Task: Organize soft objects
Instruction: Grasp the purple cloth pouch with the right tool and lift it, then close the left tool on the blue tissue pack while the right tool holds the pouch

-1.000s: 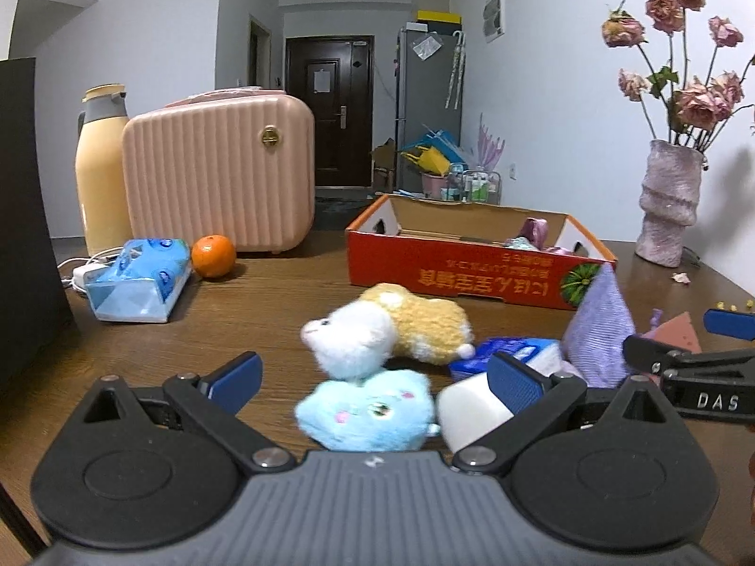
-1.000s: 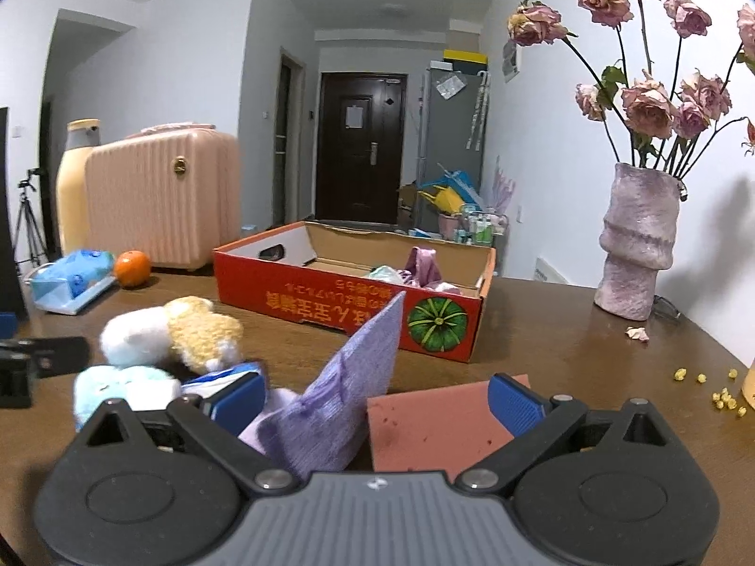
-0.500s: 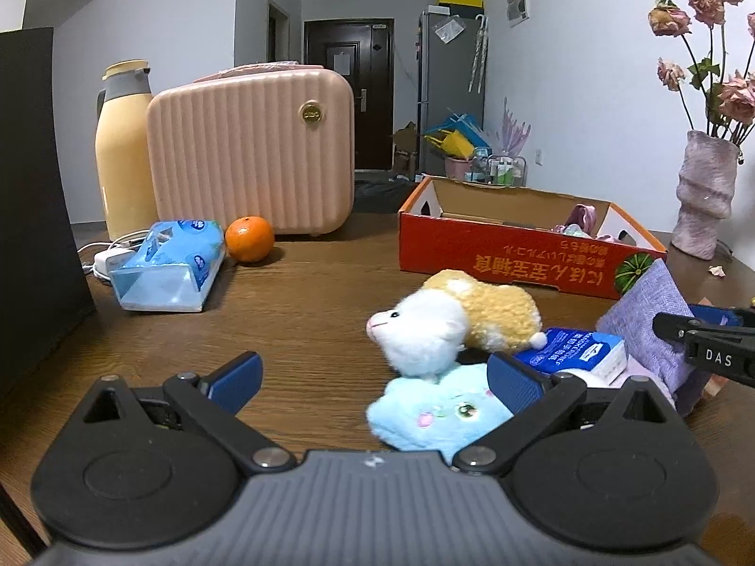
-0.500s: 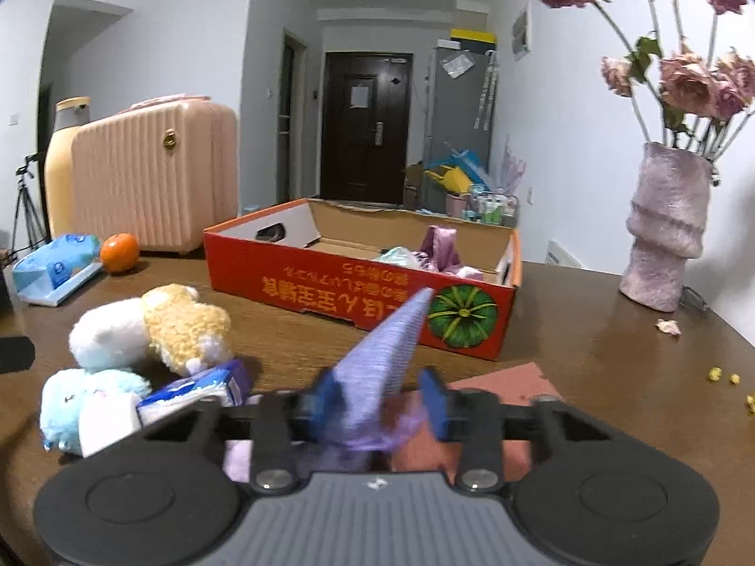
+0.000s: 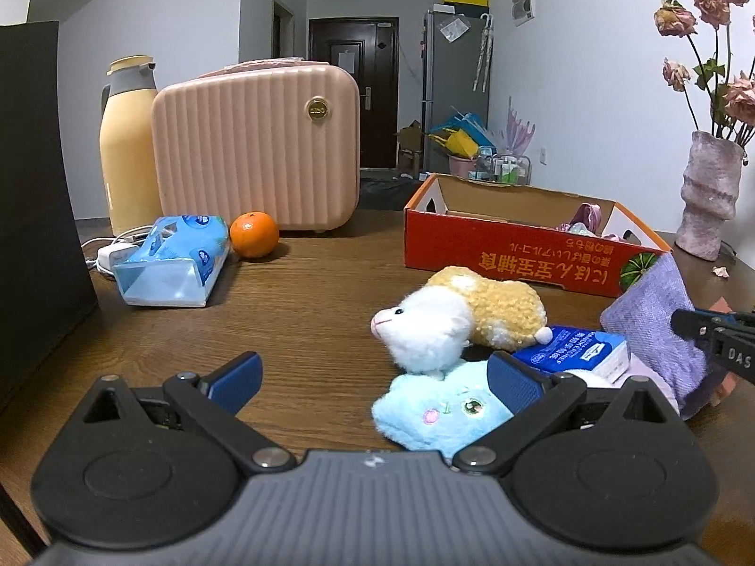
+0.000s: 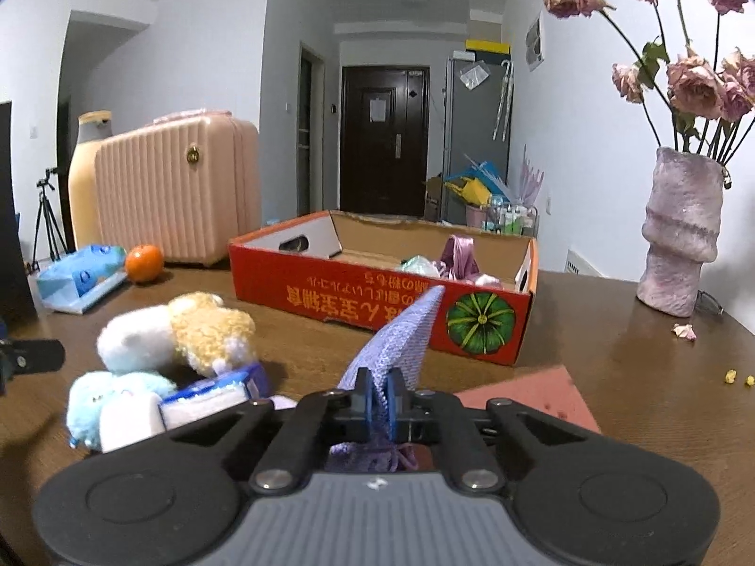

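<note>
right gripper (image 6: 378, 401) clamped on purple cloth (image 6: 401, 335) | left gripper (image 5: 373, 372) wide open, nothing held | risk: tissue pack (image 6: 212, 394) could get dragged when cloth's lifted toward red box (image 6: 377, 292)

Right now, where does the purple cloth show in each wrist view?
Left wrist: purple cloth at the right edge, just in front of the red box's pumpkin corner.
Right wrist: purple cloth at centre, pinched between the right gripper's fingers.
Shared landmark: the red box.
</note>
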